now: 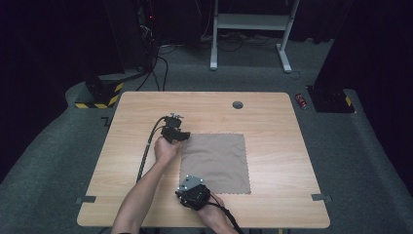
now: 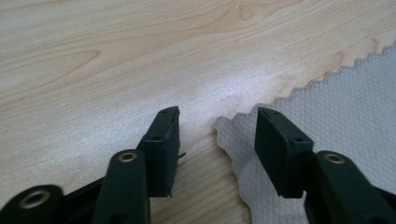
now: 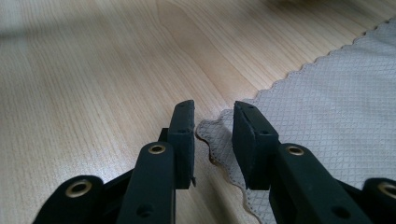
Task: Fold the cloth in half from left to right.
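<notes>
The flat grey-brown square cloth (image 1: 215, 163) lies unfolded mid-worktop (image 1: 131, 122). Left tool (image 2: 217, 123) and right tool (image 3: 214, 116) each straddle a left-side cloth corner, parted, gripping nothing; grasping and folding remain.

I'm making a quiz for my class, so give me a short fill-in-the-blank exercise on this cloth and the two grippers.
1. The grey cloth lies flat on the ____ table.
2. Each gripper sits at a ____ of the cloth.
3. The left gripper has its jaws ____, with the cloth not yet pinched.
4. The cloth's edge is cut in a ____ line.

Missing words: wooden; corner; open; wavy
</notes>
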The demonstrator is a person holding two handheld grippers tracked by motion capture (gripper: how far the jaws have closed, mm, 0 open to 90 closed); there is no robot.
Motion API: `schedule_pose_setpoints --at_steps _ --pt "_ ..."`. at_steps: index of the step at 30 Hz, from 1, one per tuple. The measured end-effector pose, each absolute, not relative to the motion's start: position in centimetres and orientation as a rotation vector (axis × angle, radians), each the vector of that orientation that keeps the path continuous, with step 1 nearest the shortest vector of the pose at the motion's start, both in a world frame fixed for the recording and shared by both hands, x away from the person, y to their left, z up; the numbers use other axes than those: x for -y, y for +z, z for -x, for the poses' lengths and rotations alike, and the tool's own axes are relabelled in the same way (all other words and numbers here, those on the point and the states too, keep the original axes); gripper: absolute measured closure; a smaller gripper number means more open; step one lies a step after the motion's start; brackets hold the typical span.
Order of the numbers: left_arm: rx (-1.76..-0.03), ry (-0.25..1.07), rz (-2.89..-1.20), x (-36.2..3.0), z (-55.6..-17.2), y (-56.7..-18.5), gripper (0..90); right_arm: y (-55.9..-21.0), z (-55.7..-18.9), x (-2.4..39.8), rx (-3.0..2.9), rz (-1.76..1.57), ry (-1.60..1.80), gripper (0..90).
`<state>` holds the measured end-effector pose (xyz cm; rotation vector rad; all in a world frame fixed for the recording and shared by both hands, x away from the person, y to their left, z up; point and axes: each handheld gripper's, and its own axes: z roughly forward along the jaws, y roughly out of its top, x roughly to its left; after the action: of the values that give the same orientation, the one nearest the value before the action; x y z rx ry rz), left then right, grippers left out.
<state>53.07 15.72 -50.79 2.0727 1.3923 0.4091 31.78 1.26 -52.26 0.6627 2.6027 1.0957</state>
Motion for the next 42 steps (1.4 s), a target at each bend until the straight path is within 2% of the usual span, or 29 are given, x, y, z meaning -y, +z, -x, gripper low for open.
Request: schedule_pose_setpoints --at_steps 4,11,16,25,42 --pt "-1.393 0.444 -2.086 -15.8 -53.1 -50.8 62.6 -52.2 -31.6 -1.4 -2.599 -0.639 1.084 76.2" --pt "-1.371 0.408 -2.102 -16.0 -53.0 -50.7 79.7 -52.2 -31.0 -2.1 -2.570 -0.585 1.032 87.3" --pt "-1.360 0.364 -2.101 -16.0 -53.2 -50.7 89.1 -52.2 -31.0 -2.1 -2.559 -0.588 1.024 89.5" --pt "-1.346 0.307 -2.038 -16.8 -53.1 -49.9 89.9 -51.7 -31.2 -1.2 -2.572 -0.628 1.096 90.0" --pt "-1.275 0.316 -2.006 -17.1 -52.9 -47.3 90.0 -49.4 -31.2 -0.5 -2.552 -0.645 1.224 90.0"
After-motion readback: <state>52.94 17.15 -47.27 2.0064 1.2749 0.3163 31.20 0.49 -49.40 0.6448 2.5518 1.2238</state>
